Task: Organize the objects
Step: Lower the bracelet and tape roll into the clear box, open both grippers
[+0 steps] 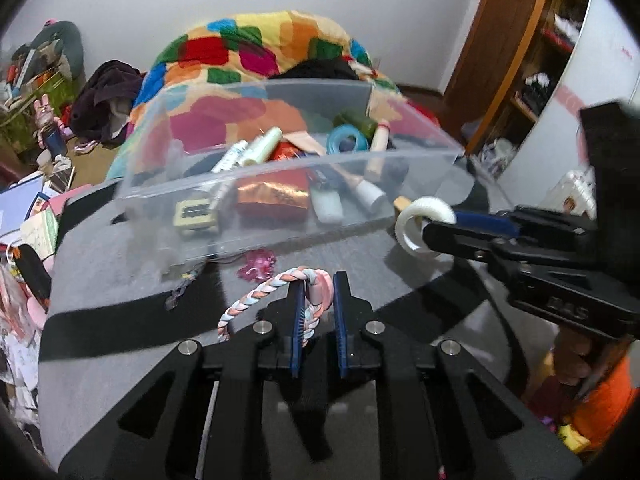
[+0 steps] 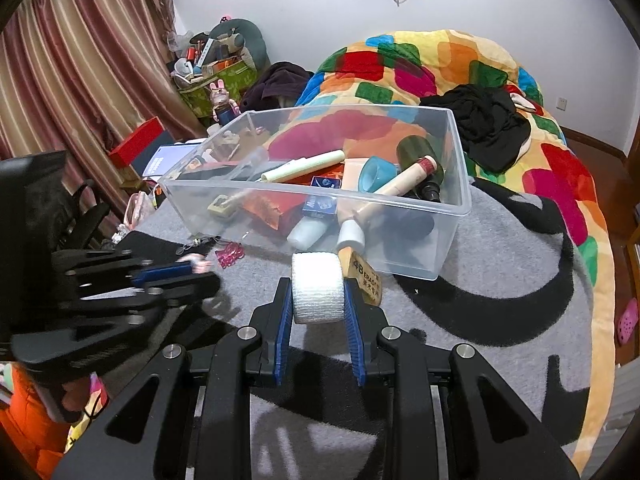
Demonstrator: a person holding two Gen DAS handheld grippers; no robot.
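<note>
A clear plastic bin (image 1: 280, 160) (image 2: 456, 184) holding tubes, bottles, a red packet and a blue ring stands on a grey and black blanket. My left gripper (image 1: 316, 284) is shut on a braided pink, blue and white headband (image 1: 256, 292), lifted just in front of the bin; it also shows at the left of the right wrist view (image 2: 192, 270). My right gripper (image 2: 318, 300) is shut on a white tape roll (image 2: 318, 292), held near the bin's front wall; the roll shows in the left wrist view (image 1: 420, 224) too.
A tan 4B eraser block (image 2: 366, 276) lies by the bin's front wall. A pink sparkly trinket (image 1: 258, 266) and a small keychain (image 2: 200, 242) lie on the blanket. A colourful quilt (image 2: 400, 64) with black clothing (image 2: 488, 120) lies behind. Clutter lines the left side.
</note>
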